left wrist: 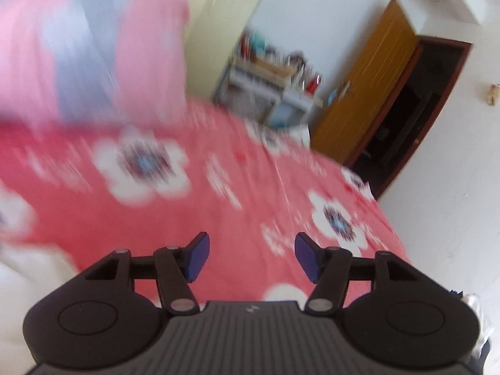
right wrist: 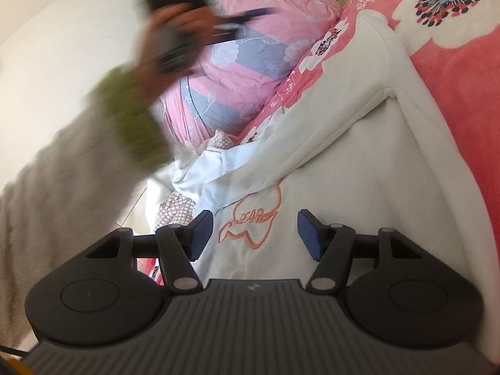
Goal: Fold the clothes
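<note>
A white sweatshirt (right wrist: 359,162) with an orange embroidered outline (right wrist: 250,218) lies flat on the red flowered bedsheet (right wrist: 453,78). One sleeve (right wrist: 312,125) is folded across its body. My right gripper (right wrist: 254,234) hovers open just above the embroidery, with nothing between its blue pads. My left gripper (left wrist: 251,257) is open and empty, raised over the bare bedsheet (left wrist: 218,203). A white patch of the sweatshirt (left wrist: 18,275) shows at that view's lower left. In the right wrist view a blurred hand (right wrist: 175,28) in a green-cuffed sleeve (right wrist: 134,118) holds the left tool high at the upper left.
A pink and grey quilt (right wrist: 250,56) is bunched at the bed's far end, also blurred in the left wrist view (left wrist: 78,47). A pale blue garment (right wrist: 215,168) and a checked cloth (right wrist: 175,209) lie beside the sweatshirt. Beyond the bed stand a cluttered shelf (left wrist: 272,78) and an open wooden door (left wrist: 368,78).
</note>
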The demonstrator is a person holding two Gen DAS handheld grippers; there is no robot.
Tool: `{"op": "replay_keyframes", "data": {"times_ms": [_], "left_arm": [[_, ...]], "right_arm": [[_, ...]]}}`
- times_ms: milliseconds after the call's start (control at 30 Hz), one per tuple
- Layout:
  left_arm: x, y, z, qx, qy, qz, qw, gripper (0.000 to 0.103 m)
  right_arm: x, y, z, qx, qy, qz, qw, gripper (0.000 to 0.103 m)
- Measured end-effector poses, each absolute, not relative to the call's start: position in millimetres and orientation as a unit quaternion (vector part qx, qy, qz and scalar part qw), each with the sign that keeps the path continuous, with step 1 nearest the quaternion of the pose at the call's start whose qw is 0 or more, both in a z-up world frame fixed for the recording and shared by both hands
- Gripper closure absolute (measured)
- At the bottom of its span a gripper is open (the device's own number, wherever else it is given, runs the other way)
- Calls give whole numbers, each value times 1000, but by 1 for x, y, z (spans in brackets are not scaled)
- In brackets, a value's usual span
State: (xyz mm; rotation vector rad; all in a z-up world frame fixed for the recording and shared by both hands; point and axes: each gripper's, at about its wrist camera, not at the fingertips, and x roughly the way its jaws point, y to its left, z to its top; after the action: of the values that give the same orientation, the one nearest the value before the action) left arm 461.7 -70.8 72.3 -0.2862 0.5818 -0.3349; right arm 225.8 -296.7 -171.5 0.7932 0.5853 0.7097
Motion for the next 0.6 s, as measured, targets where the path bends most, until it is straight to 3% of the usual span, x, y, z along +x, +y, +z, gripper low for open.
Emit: {"op": "replay_keyframes", "data": {"times_ms": [167,300,467,600], "left_arm": [[358,4,159,29,215,-47,975,39],[302,53,163,97,231,-11,968,31],[270,86,65,89,306,-16,948,32],[262,105,-17,48,360,-28,931,38]], "right_arm": [[215,-302,-155,349,275,315,839,43],[208,-307,-116,260,272,247,893,43],[247,-268,-102,13,290,126,949,44],[270,-247,-139,-108,321,86,937,56]]}}
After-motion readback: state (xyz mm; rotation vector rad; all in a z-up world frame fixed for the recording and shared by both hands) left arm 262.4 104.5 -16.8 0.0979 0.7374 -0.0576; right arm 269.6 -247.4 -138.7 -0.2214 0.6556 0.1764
